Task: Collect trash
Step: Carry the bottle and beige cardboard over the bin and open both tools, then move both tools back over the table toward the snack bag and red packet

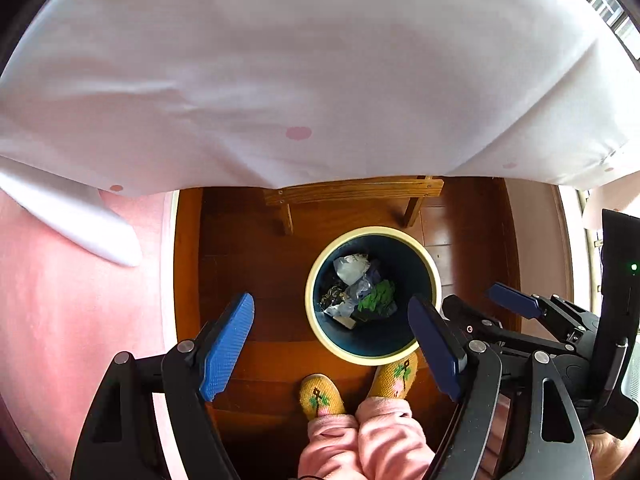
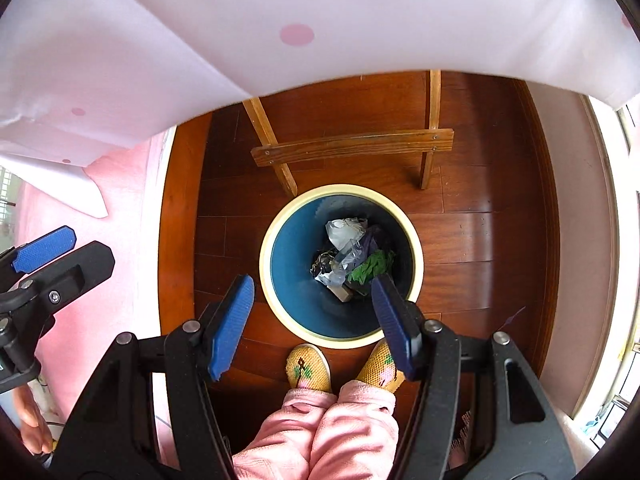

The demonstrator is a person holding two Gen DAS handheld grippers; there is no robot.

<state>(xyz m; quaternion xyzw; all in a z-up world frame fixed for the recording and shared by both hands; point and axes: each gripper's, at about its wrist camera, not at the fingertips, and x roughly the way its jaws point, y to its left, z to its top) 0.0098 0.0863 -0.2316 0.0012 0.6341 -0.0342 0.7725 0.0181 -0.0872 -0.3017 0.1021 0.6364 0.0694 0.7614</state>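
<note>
The white cloth [image 1: 320, 80] hides the wooden frame's [image 2: 352, 146] top, and the bin's [image 2: 280, 264] trash [image 2: 352, 256] is too jumbled to identify.

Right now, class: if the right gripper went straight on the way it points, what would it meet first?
Probably the trash bin: the open right gripper points down into its mouth, likely reaching the crumpled trash inside; depth is unclear.

Two wrist views, high, facing straight down — bin [image 1: 434, 276] and floor [image 2: 480, 240] shared.
</note>
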